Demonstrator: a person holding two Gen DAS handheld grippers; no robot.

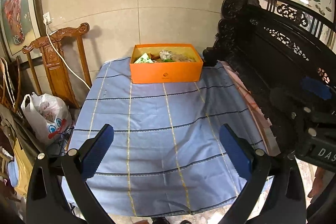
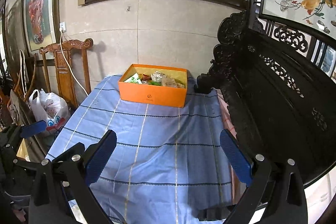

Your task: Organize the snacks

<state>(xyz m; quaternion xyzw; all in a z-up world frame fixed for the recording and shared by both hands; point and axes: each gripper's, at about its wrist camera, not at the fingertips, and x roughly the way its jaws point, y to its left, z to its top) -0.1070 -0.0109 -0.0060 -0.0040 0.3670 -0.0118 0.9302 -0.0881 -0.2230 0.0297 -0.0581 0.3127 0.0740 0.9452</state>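
Note:
An orange box (image 1: 166, 75) (image 2: 152, 94) stands at the far end of a table covered with a blue checked cloth (image 1: 159, 123) (image 2: 151, 140). Several wrapped snacks (image 1: 166, 56) (image 2: 157, 79) lie inside it, among them a green and white packet (image 1: 143, 60) (image 2: 133, 79). My left gripper (image 1: 167, 141) is open above the near part of the cloth, with nothing between its blue pads. My right gripper (image 2: 168, 147) is open too, likewise over the near cloth and holding nothing. Each gripper shows at the edge of the other's view.
A dark carved wooden bench (image 1: 273, 68) (image 2: 273, 87) runs along the table's right side. A carved wooden chair (image 1: 61, 60) (image 2: 67, 68) and a white plastic bag (image 1: 46, 114) (image 2: 49, 108) stand to the left. A tiled wall with framed pictures is behind.

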